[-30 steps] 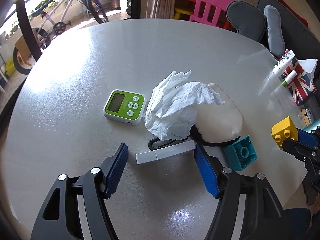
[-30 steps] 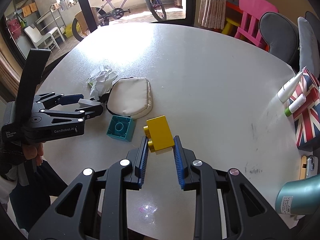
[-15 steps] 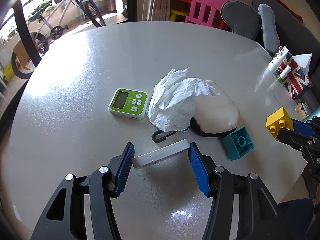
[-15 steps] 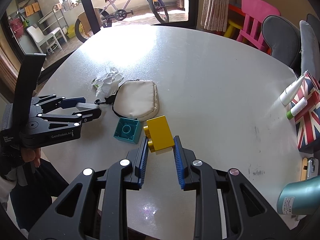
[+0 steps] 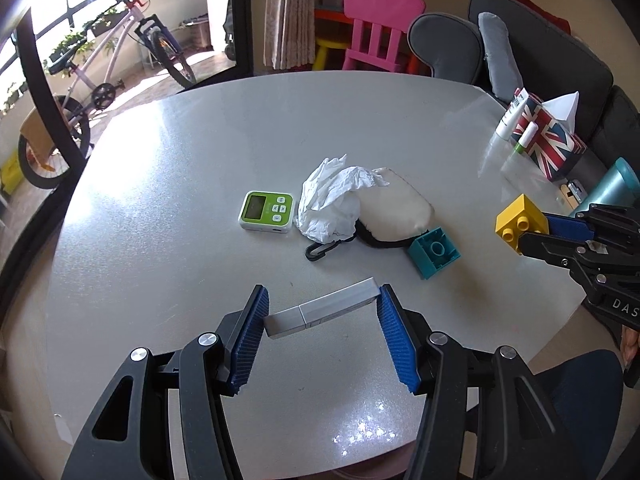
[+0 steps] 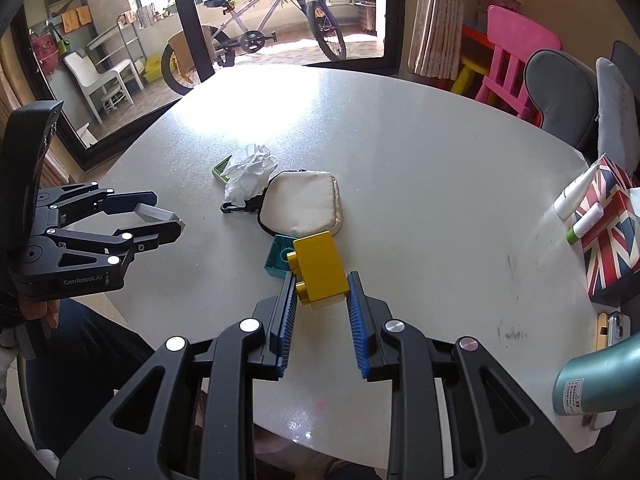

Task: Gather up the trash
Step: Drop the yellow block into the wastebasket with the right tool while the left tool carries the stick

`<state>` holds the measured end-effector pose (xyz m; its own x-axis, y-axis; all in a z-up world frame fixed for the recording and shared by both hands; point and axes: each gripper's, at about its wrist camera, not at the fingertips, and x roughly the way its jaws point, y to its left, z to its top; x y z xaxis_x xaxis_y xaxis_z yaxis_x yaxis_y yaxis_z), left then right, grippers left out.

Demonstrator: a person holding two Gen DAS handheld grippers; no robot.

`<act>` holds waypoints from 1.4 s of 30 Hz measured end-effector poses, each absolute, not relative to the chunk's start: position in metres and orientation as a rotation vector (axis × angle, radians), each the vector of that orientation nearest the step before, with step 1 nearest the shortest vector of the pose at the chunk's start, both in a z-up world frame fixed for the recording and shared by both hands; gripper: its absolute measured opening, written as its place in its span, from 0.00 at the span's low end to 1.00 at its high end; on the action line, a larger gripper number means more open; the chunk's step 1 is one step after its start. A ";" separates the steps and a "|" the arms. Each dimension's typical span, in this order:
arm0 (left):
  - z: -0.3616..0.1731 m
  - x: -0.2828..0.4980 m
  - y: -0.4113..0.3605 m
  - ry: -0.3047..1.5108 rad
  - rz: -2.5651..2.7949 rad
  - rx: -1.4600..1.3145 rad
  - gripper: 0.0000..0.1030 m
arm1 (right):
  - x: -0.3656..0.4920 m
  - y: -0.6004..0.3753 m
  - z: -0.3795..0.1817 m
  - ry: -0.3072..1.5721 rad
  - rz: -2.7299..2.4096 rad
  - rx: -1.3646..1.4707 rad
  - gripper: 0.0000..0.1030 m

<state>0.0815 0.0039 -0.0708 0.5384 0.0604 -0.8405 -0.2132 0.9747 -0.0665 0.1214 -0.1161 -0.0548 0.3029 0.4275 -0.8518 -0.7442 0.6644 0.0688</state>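
Observation:
My left gripper (image 5: 322, 296) is shut on a white stick (image 5: 324, 312), gripped end to end and held off the grey table (image 5: 200, 160). The same stick (image 6: 154, 213) shows in the left gripper (image 6: 168, 220) in the right wrist view. My right gripper (image 6: 321, 280) is shut on a yellow brick (image 6: 318, 268), lifted just above the table; the brick (image 5: 518, 220) also appears at the right of the left wrist view. A crumpled white tissue (image 5: 332, 204) lies mid-table against a beige pouch (image 5: 394, 210).
A green timer (image 5: 266, 212) sits left of the tissue, and a teal brick (image 5: 434, 252) lies in front of the pouch. A flag-patterned tissue box (image 5: 546, 144) with two tubes, a phone (image 6: 612, 328) and a teal bottle (image 6: 596, 380) crowd the right edge. Chairs stand behind the table.
The left jaws closed onto the ends of the white stick and lifted it off the table. The right gripper rose a little with the yellow brick.

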 end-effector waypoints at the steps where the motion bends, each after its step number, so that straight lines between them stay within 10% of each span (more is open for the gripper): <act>1: -0.068 0.078 0.003 0.986 0.157 -0.166 0.54 | 0.118 -0.116 -0.053 0.986 0.804 -0.371 0.24; 42: -0.037 -0.037 -0.052 0.922 -0.023 -0.120 0.54 | -0.019 -0.153 -0.032 0.990 1.009 -0.385 0.24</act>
<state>-0.0375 -0.0515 -0.0371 0.6046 -0.0717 -0.7933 -0.0313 0.9930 -0.1136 -0.0192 -0.1531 -0.0316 0.1669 0.5260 -0.8339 -0.8438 0.5138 0.1552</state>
